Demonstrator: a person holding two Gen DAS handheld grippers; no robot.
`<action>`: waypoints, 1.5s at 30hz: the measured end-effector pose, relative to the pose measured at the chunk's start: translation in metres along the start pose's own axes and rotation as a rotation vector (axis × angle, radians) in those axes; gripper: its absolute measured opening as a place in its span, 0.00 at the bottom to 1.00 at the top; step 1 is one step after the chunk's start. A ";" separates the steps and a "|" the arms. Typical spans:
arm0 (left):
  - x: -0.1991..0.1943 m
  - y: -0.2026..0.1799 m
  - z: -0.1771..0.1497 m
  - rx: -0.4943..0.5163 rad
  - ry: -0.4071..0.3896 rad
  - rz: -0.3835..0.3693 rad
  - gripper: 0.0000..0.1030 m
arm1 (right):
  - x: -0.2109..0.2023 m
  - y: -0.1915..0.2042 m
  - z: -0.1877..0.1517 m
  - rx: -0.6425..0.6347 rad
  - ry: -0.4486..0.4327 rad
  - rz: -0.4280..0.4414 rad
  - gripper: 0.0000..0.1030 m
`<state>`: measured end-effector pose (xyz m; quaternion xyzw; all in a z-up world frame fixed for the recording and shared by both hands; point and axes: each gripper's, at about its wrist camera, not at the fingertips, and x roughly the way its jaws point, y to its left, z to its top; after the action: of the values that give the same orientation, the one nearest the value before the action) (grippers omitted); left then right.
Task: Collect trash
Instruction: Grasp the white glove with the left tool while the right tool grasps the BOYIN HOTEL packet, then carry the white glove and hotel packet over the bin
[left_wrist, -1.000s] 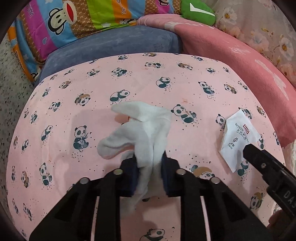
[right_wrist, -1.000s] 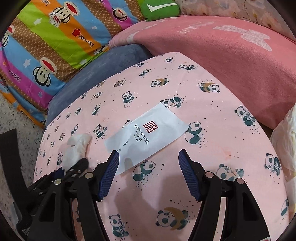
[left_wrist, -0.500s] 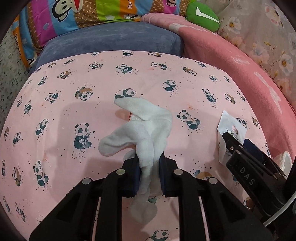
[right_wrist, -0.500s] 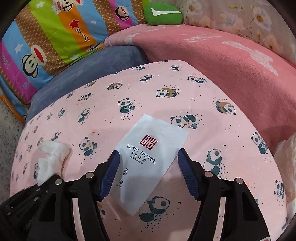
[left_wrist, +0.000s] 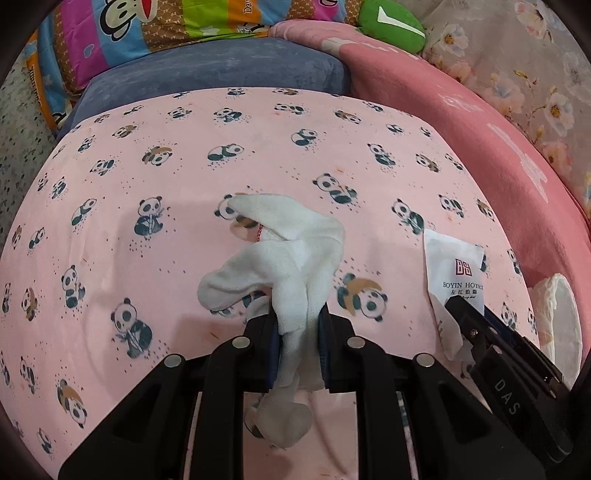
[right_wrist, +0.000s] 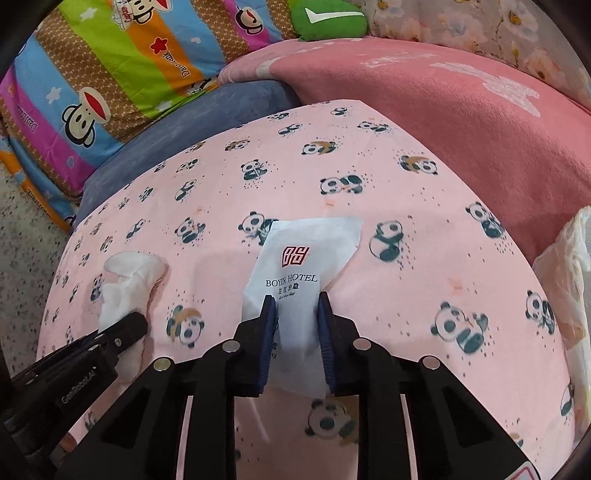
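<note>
Most of both views is being filled by the pink panda-print sheet (left_wrist: 258, 155), which is spread over a rounded surface. Behind it, across the upper left of the frame, a striped cartoon-monkey quilt (right_wrist: 110, 74) is being shown, with a blue cushion (left_wrist: 207, 74) below it and a pink blanket (right_wrist: 461, 122) running down the right side. A green pillow (right_wrist: 328, 20) is being seen at the top edge, and a white plastic bag (right_wrist: 569, 280) at the right edge.

In the left wrist view, the crumpled white tissue (left_wrist: 291, 266) is being held at centre frame by the left gripper (left_wrist: 297, 332); its jaws are clamped on the tissue, one end of which is hanging down between the fingers while the rest is fanning out above the sheet.

In the right wrist view, the white hotel sachet (right_wrist: 303, 266), printed BOYIN HOTEL, is being pinched at centre frame by the right gripper (right_wrist: 295, 325); the jaws are closed against the packet's lower sides, and its upper part is lying on the sheet.
</note>
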<state>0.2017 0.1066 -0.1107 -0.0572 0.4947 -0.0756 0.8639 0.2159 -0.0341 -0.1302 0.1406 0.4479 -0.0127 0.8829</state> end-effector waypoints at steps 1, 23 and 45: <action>-0.002 -0.005 -0.004 0.008 0.003 -0.003 0.16 | -0.007 -0.004 -0.006 0.006 0.005 0.009 0.19; -0.081 -0.132 -0.053 0.210 -0.068 -0.078 0.16 | -0.146 -0.085 -0.066 0.143 -0.140 0.071 0.10; -0.106 -0.237 -0.075 0.390 -0.113 -0.131 0.16 | -0.224 -0.187 -0.078 0.278 -0.276 0.045 0.10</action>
<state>0.0665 -0.1080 -0.0181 0.0750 0.4168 -0.2227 0.8781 -0.0072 -0.2164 -0.0406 0.2679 0.3134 -0.0738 0.9080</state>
